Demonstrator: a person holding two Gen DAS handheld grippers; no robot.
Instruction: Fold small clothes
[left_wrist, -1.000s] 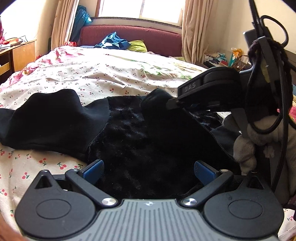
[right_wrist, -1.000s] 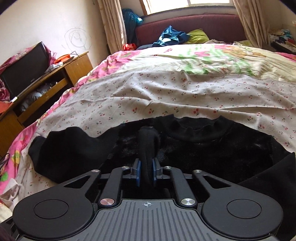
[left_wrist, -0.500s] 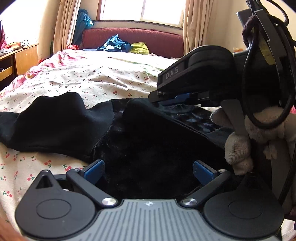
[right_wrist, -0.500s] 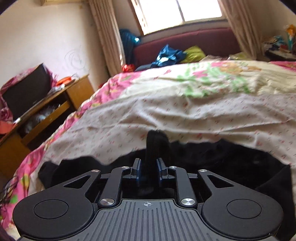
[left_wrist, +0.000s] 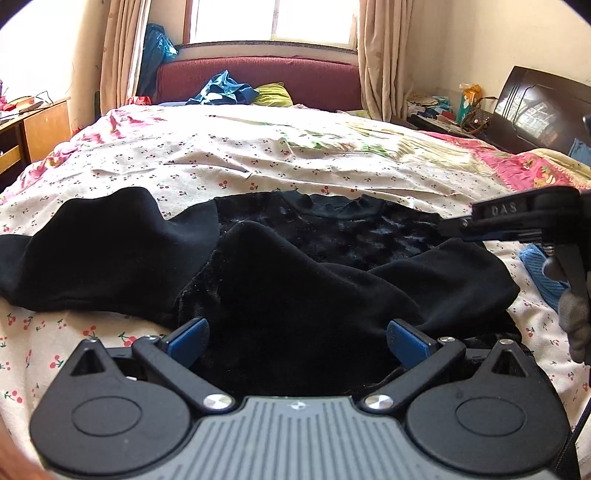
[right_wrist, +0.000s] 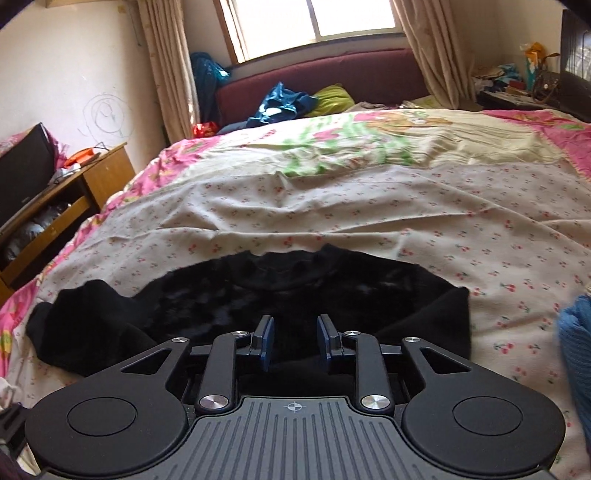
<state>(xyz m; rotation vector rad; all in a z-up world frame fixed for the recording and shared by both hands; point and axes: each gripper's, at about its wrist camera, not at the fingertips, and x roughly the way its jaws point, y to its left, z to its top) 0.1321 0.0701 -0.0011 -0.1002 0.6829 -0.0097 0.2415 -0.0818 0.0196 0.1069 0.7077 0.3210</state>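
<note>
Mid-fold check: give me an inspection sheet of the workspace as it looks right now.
Surface: cherry-print bedsheet, wrinkled.
Job's things: black top spread flat, one sleeve folded across its body, the other sleeve still out.
Clutter: blue knit garment beside the top.
Grippers: left tool open over the hem; right tool open, empty.
Cables: nothing seen.
Surroundings: window, maroon headboard, wooden desk.

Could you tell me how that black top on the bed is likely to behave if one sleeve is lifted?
The black top would probably flop and drape: its folded-over sleeve already sags in soft humps. Its plush-looking body suggests some weight for its size, so it may drag along the cherry-print sheet. The fuzzy surface probably would not slip much between the open right tool pads.
</note>
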